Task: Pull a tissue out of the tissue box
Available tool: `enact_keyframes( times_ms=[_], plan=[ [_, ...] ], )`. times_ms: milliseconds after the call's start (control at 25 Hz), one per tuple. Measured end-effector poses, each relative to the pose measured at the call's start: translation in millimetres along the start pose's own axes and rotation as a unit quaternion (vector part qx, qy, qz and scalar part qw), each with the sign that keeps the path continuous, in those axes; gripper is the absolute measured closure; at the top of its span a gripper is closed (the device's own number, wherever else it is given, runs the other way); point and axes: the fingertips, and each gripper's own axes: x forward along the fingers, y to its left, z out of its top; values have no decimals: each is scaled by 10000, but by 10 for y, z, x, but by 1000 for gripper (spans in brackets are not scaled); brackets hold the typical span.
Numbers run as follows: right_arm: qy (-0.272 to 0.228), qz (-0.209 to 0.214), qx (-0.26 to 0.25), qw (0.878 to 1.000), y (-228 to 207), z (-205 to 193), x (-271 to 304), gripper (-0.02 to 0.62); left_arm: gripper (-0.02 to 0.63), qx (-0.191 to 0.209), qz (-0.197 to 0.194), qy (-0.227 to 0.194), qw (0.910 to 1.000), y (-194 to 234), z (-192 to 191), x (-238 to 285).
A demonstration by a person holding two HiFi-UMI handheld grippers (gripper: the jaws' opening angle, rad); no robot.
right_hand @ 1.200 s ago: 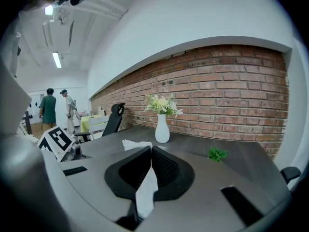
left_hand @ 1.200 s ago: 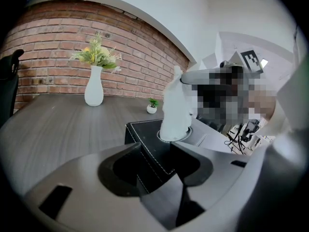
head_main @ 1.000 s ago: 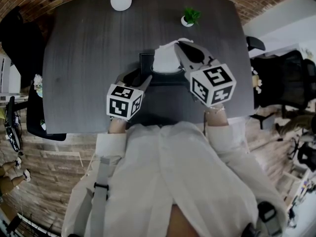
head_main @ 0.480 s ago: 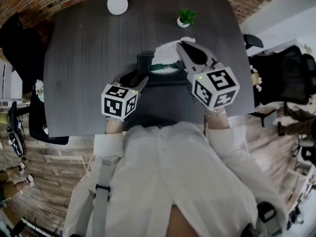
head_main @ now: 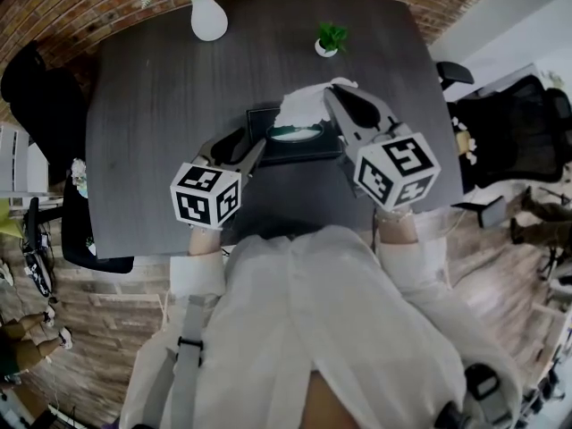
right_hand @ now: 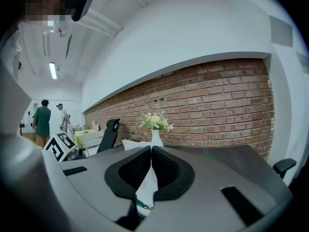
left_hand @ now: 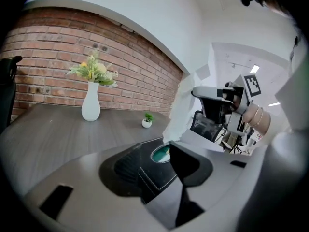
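Observation:
A black stitched tissue box (head_main: 288, 143) lies mid-table, with a white tissue (head_main: 302, 105) rising out of its oval slot. My right gripper (head_main: 333, 90) is shut on the tissue's top, above the box; in the right gripper view the tissue (right_hand: 146, 188) hangs pinched between the pads of that gripper (right_hand: 151, 150). At the box's near left corner my left gripper (head_main: 258, 145) is shut on the box. In the left gripper view the stitched edge of the box (left_hand: 157, 172) sits between the jaws of the left gripper (left_hand: 154, 147), and the tissue (left_hand: 180, 111) stretches up.
A white vase with flowers (head_main: 208, 16) and a small potted plant (head_main: 328, 39) stand at the table's far edge. Black office chairs flank the table at left (head_main: 36, 83) and right (head_main: 509, 137). Two people (right_hand: 42, 119) stand far off. A brick wall (left_hand: 58, 66) lies behind.
Both grippers have risen. The right one has drawn the tissue higher and slightly to the right, so more of it stands out of the box. The left one stays shut on the box.

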Motion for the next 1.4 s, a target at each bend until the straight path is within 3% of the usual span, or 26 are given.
enact_keyframes(
  times_ms=[400, 560, 840, 1080, 1280, 1400],
  plan=[
    [-386, -44, 318, 9987, -88, 167, -189, 584, 583, 330, -49, -531, 9980, -138, 464, -128],
    [-580, 2, 544, 9968, -49, 216, -263, 584, 598, 339, -74, -716, 9968, -166, 542, -160],
    [-650, 88, 446, 9968, -22, 247, -331, 584, 600, 264, -318, -1226, 9916, -351, 751, -256],
    [-645, 68, 408, 9971, -7, 193, -422, 584, 601, 551, -253, -1308, 9896, -441, 796, -284],
    [-583, 5, 429, 9974, -29, 113, -451, 584, 601, 386, -586, -1506, 9861, -508, 821, -290],
    [-552, -19, 444, 9975, -21, 85, -469, 584, 602, 445, -548, -1388, 9878, -494, 785, -281]
  ],
)
